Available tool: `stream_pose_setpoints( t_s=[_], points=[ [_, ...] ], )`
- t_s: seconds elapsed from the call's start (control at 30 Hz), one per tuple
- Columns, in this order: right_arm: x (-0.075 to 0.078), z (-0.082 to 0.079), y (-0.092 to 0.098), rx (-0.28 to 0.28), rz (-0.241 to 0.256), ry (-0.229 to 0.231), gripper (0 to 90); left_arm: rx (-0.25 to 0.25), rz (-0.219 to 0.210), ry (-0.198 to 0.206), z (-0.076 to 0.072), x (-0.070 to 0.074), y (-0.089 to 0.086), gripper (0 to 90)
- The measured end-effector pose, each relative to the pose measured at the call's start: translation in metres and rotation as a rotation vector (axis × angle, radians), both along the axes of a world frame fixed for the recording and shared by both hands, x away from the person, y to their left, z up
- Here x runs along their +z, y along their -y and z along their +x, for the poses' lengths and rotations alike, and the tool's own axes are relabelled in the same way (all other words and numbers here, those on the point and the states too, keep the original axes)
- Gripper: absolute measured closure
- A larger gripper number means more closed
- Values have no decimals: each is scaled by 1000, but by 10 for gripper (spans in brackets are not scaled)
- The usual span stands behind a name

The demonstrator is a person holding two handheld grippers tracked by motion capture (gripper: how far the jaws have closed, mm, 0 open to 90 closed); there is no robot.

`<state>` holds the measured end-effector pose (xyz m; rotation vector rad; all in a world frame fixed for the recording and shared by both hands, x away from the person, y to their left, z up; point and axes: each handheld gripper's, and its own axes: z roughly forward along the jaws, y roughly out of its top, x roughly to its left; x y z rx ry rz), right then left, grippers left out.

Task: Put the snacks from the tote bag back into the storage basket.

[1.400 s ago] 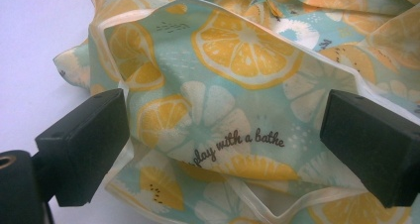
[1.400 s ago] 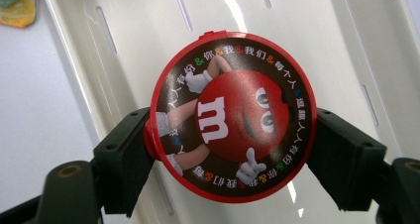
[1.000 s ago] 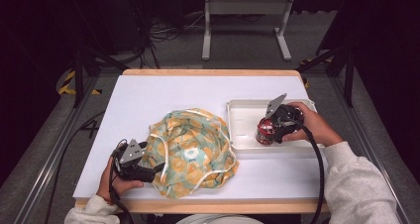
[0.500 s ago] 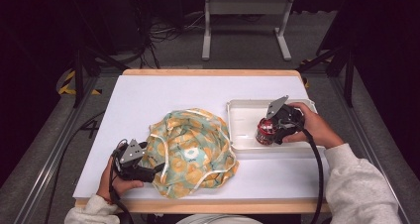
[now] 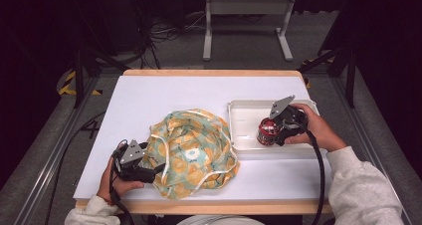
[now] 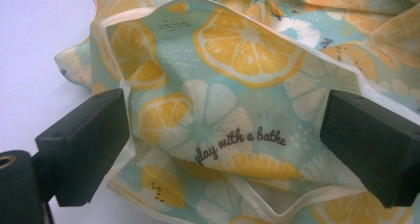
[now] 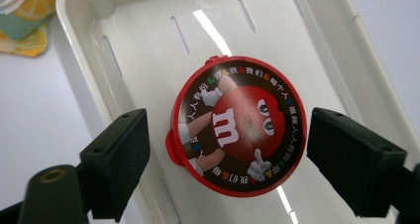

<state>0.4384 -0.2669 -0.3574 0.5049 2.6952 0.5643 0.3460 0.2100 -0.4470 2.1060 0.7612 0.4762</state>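
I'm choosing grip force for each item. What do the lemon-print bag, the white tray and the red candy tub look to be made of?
Lemon-print bag: thin woven fabric, matte, judging by its soft folds and stitched piping.
White tray: likely hard plastic, glossy; it shows streak reflections and moulded slots.
Red candy tub: probably plastic with a smooth printed lid with slight sheen.

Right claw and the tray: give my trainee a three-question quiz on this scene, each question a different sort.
1. True or false: the right claw is shut tight on the tin.
2. Where is the tin? A) in the white tray B) on the cloth bag C) on the bare table
3. Fill in: the left claw is open at the edge of the ____.

Key
1. False: in the right gripper view both jaws stand clear of the tin, one on each side.
2. A
3. cloth bag, the one printed with lemon slices.
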Motion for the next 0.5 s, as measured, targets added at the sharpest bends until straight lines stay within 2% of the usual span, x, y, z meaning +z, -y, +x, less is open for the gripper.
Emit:
stream_pose_setpoints(
  t_s=[0.1, 0.17, 0.3, 0.5],
  points=[
    [1, 0, 0, 4, 7, 1, 143, -2, 0, -1, 0, 0, 0, 55],
    [3, -1, 1, -2, 27, 19, 94, -1, -1, 2, 0, 0, 0, 55],
    [6, -4, 3, -23, 68, 41, 94, -4, -2, 0, 0, 0, 0, 55],
    [6, -6, 5, -40, 107, 34, 92, -1, 0, -3, 0, 0, 1, 55]
  ],
)
